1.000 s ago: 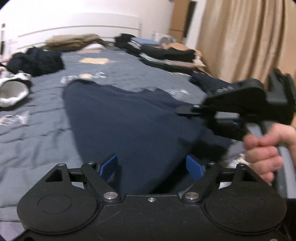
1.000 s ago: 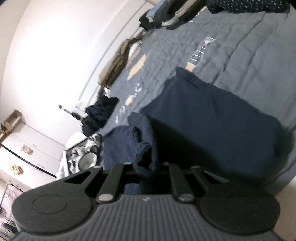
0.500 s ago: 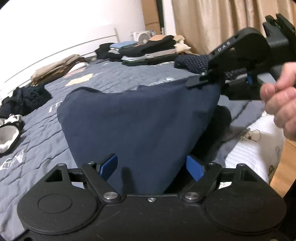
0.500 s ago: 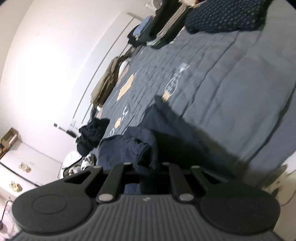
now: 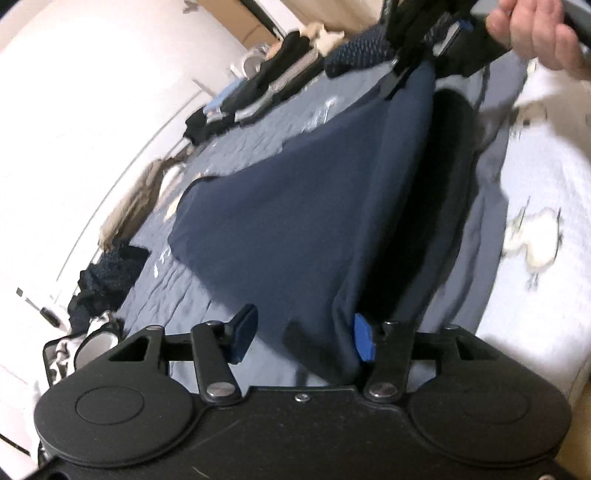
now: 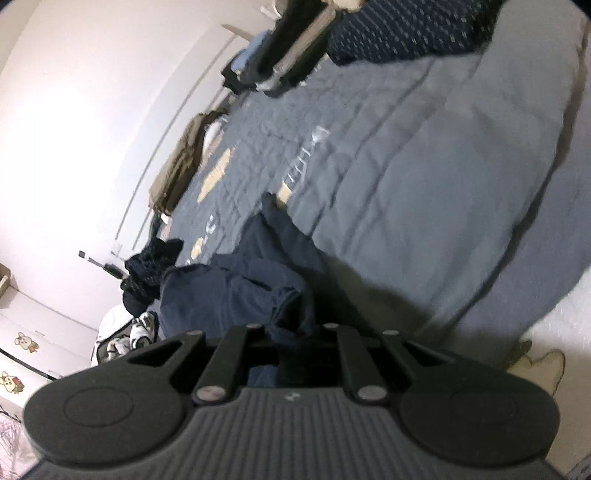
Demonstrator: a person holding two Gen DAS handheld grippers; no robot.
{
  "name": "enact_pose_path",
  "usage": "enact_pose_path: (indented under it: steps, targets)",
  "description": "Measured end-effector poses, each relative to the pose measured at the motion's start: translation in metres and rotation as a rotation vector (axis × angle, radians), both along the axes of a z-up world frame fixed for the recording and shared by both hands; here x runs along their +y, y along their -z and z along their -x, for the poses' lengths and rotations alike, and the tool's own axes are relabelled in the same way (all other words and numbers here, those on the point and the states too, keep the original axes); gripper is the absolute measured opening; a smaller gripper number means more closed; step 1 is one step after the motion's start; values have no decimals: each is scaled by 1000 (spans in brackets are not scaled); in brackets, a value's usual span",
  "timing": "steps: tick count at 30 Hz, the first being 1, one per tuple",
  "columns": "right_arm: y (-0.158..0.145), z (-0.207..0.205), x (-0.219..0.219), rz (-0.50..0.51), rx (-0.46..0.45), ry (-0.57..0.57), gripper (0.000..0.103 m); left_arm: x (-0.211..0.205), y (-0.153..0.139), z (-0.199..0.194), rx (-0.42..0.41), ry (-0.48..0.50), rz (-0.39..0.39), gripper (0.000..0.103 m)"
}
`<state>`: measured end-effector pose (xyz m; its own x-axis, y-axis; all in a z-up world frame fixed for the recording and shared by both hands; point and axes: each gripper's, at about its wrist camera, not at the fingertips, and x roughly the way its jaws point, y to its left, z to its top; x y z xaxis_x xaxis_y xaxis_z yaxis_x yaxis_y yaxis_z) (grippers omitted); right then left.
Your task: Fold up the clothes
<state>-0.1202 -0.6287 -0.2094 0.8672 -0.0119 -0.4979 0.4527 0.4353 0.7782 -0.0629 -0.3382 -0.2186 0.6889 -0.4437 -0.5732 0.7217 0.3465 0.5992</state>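
A navy garment (image 5: 314,206) is stretched taut over the grey-blue quilt (image 5: 192,295) between my two grippers. My left gripper (image 5: 303,338) is at its near end. The jaws are closing with the cloth's edge bunched between the blue pads (image 5: 364,343), lying against the right one. My right gripper (image 5: 397,79), held by a hand (image 5: 532,33), grips the far corner at the top of the left wrist view. In the right wrist view that gripper (image 6: 291,328) is shut on a navy bunch (image 6: 229,295) that hides its fingertips.
Folded clothes (image 5: 258,88) are stacked along the far side of the bed, beside a dark dotted garment (image 6: 406,33). A tan garment (image 5: 129,210) and a dark heap (image 5: 107,273) lie by the white headboard. A white sheet (image 5: 535,221) with animal prints covers the bed's near edge.
The left gripper has rolled, so its view now tilts, and its pads have come closer together around the cloth. The right gripper kept its grip and now sits higher in the left view.
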Motion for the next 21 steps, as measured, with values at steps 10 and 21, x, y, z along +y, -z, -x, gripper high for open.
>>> enact_pose_path:
  steps: [10, 21]
  targets:
    - [-9, 4, 4, 11, -16, -7, 9, -18, 21, 29, -150, 70, -67, 24]
    - [1, 0, 3, 72, 94, -5, 8, -14, 34, 26, -226, 45, -228, 20]
